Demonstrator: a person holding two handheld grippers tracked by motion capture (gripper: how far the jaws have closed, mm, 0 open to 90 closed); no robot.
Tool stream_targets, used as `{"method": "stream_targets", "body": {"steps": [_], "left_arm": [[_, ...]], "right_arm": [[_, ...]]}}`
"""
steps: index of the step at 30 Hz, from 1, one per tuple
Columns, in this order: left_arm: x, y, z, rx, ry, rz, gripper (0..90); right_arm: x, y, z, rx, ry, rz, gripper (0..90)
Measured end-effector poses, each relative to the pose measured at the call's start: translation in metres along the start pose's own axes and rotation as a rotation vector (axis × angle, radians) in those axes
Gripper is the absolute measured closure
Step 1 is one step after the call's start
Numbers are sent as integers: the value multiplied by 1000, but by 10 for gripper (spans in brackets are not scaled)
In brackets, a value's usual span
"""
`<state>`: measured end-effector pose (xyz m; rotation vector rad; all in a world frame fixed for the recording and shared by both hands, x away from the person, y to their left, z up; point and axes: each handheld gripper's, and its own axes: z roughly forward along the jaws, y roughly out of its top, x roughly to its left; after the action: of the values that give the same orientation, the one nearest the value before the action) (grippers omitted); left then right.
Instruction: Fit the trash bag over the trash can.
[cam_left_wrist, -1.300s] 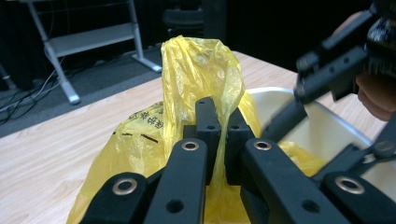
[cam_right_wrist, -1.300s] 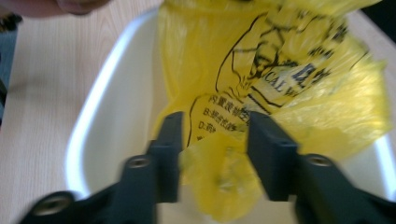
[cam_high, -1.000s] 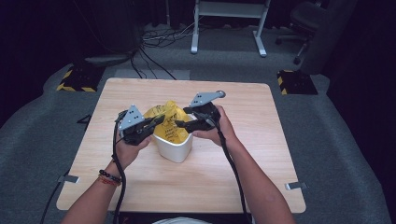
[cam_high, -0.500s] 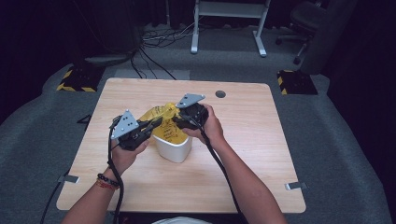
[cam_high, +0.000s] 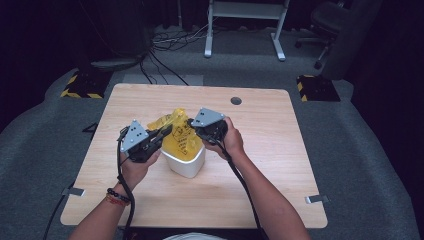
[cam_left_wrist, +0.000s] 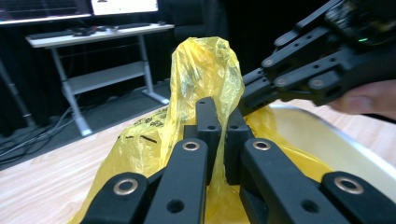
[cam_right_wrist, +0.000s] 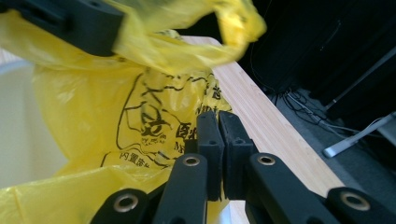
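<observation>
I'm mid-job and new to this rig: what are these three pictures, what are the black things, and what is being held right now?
There is no robot arm here: a person holds a black two-jaw gripper in each hand. The high view looks down on the light wooden table from above the person's side. The other two pictures come from cameras riding on each gripper, looking along its jaws.

On the table stands a white plastic bin with a thin yellow plastic bag printed in black inside it. The left gripper is shut on a fold of the bag. The right gripper has just been closing and its jaws now stand together at the bag's printed side; whether film is pinched between them is hard to tell.
</observation>
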<state>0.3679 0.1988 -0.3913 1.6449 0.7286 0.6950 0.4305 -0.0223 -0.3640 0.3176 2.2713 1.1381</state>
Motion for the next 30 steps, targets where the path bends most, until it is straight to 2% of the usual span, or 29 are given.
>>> {"method": "stream_targets", "body": {"steps": [4, 5, 7, 8, 11, 14, 15, 17, 18, 19, 20, 22, 25, 27, 30], "left_arm": [[-9, -3, 5, 1, 44, -3, 895], [-10, -3, 5, 1, 52, -9, 896], [-12, -3, 6, 9, 66, 0, 896], [-13, -3, 7, 16, 70, 2, 896], [-14, -4, 8, 16, 84, -7, 896], [-14, -5, 8, 20, 104, -9, 896], [-15, -4, 8, 21, 110, -7, 896], [-19, -4, 10, 23, 121, 4, 897], [-21, -4, 12, 24, 120, 8, 897], [-22, -3, 13, 23, 113, 3, 897], [-24, -3, 14, 21, 110, 1, 897], [-25, -3, 14, 13, 106, -4, 896], [-21, -4, 12, -3, 92, -34, 896], [-19, -5, 11, -11, 97, -46, 897], [-20, -4, 12, -18, 90, -52, 897]], "right_arm": [[15, 4, -1, 37, -50, -134, 876], [17, 5, -1, 40, -60, -154, 876], [19, 6, -4, 27, -62, -157, 877], [20, 7, -5, 25, -66, -176, 879], [24, 11, -7, 17, -16, -172, 887], [21, 13, -10, 6, 57, -115, 891], [22, 13, -10, 17, 60, -118, 890], [33, 16, -7, 103, -7, -258, 887], [33, 16, -7, 103, -7, -258, 887], [38, 17, -5, 123, -49, -320, 884], [41, 17, -4, 136, -70, -347, 878], [40, 17, -5, 105, -70, -304, 877], [34, 15, -10, 77, 0, -224, 884], [33, 15, -13, 64, 10, -225, 885], [36, 15, -12, 68, 55, -220, 888]]}}
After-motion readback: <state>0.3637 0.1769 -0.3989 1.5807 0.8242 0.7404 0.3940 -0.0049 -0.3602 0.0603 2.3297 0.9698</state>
